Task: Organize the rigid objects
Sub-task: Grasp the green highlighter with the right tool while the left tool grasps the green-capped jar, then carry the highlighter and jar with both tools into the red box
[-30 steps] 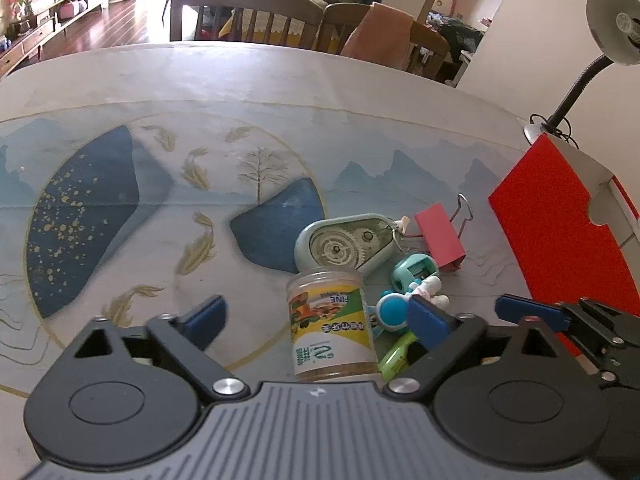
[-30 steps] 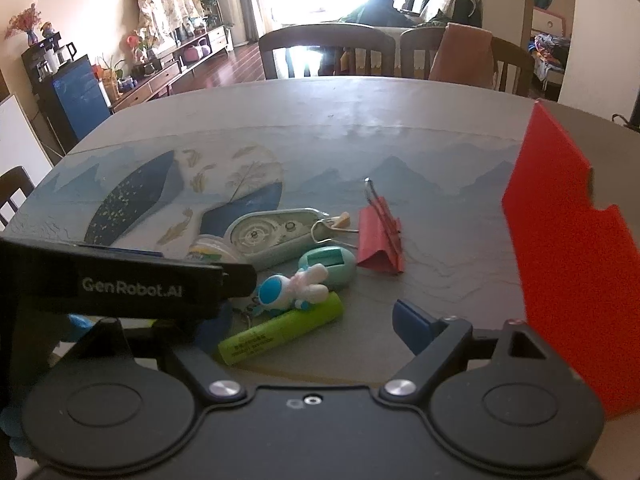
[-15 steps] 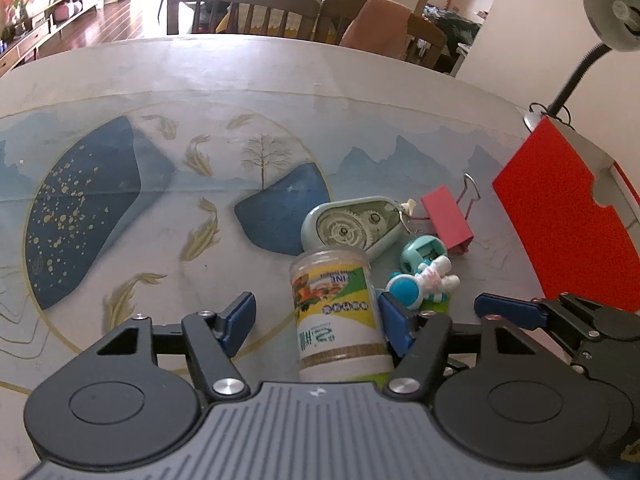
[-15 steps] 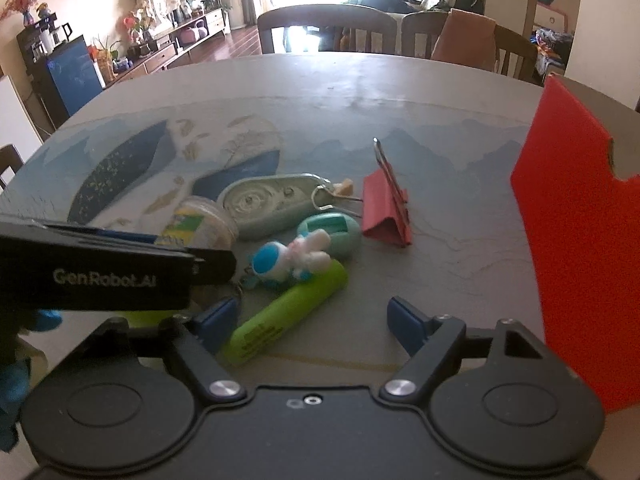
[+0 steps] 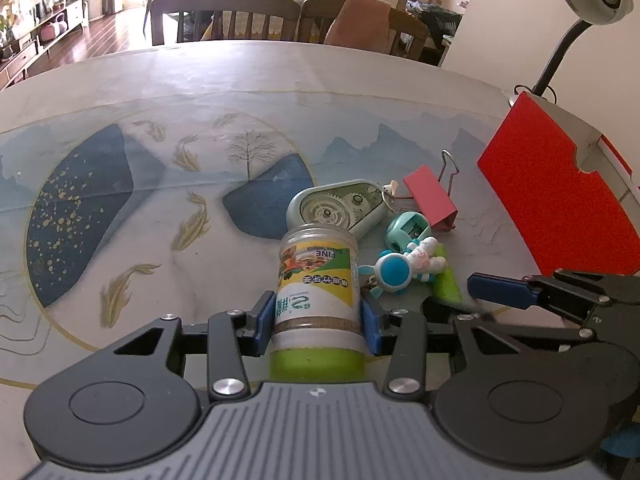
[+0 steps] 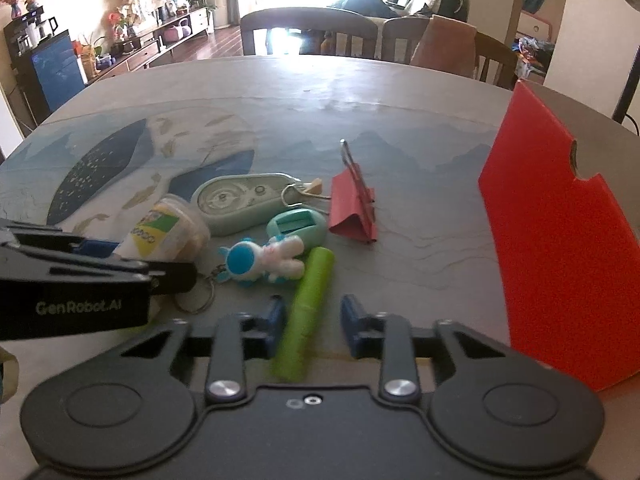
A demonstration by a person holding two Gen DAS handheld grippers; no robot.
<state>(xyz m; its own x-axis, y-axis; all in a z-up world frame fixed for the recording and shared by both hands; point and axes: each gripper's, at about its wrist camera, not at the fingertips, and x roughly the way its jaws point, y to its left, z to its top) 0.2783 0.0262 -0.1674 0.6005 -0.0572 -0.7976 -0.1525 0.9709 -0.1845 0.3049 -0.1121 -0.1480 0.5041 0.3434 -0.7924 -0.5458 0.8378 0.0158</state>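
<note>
Two matte black handheld grippers with blue finger pads

The left gripper had a ribbed grey housing, round black discs either side, silver screws at its linkage pivots and blue pads. The right gripper showed a smooth black body with the same discs and screws; white "GenRobot.AI" lettering marked the left one's side.

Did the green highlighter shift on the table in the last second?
Cannot tell. In the right wrist view the green highlighter lies by the astronaut keychain as before; the camera itself moved closer.
</note>
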